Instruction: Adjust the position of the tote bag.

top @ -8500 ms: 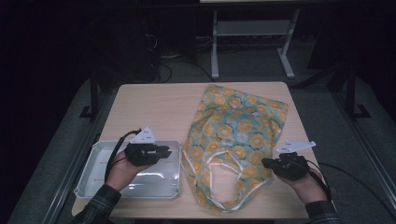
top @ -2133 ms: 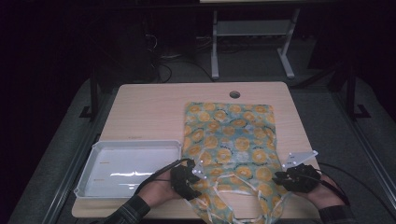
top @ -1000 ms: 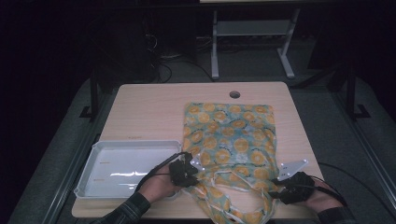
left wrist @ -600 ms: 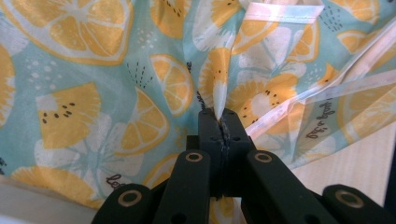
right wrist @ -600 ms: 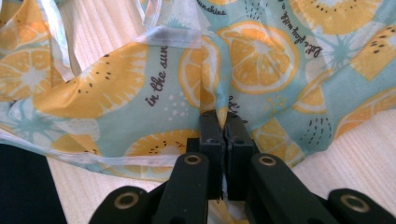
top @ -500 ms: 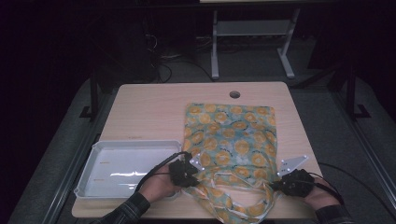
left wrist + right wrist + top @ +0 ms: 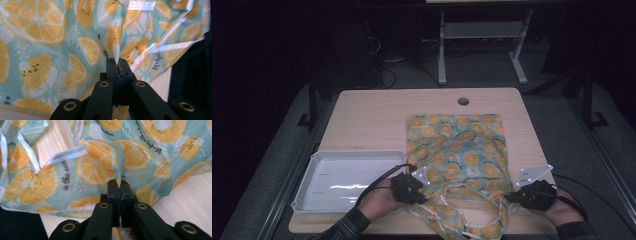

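Two grippers, left gripper [image 7: 419, 186] and right gripper [image 7: 518, 195], each pinch a fold of the bag [image 7: 457, 150], which lies flat just right of the tray [image 7: 317, 162].

Lemon-print teal cloth bag [image 7: 455, 150] lies flat on tabletop [image 7: 372, 120]; near handle end bunched, pinched in my fingers

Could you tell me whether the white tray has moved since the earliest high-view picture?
No. The white tray sits at the table's near-left corner, as it did then, its edges alongside the same table edges.
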The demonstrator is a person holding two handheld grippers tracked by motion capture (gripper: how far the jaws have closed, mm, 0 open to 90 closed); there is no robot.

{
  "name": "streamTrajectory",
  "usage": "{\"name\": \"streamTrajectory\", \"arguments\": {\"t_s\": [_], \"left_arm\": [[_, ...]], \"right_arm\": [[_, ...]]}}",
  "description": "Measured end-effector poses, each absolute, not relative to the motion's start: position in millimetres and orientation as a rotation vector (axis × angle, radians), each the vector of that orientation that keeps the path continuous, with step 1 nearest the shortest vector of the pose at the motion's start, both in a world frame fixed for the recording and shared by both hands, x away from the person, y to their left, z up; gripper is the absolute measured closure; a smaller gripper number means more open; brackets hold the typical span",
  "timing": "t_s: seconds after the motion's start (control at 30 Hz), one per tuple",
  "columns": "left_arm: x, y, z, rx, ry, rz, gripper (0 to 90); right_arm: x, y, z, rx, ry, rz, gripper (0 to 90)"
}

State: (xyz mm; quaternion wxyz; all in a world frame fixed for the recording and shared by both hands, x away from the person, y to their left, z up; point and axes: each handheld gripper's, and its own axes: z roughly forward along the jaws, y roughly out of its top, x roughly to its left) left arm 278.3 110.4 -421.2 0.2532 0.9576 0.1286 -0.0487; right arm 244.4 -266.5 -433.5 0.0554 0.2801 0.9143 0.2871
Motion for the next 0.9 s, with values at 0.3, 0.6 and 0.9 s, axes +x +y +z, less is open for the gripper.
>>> {"name": "streamTrajectory", "arguments": {"t_s": [0.3, 0.6, 0.9], "left_arm": [[276, 121, -398, 2.532, 0.315, -0.136, 89.8], [275, 125, -379, 2.466, 0.302, -0.092, 89.8], [299, 135, -367, 2.369, 0.355, -0.058, 89.8]], "right_arm": [[239, -268, -415, 0.82, 2.737, 0.937, 88.9], [235, -269, -397, 0.788, 2.69, 0.982, 89.0], [249, -268, -380, 0.768, 2.628, 1.042, 89.0]]}}
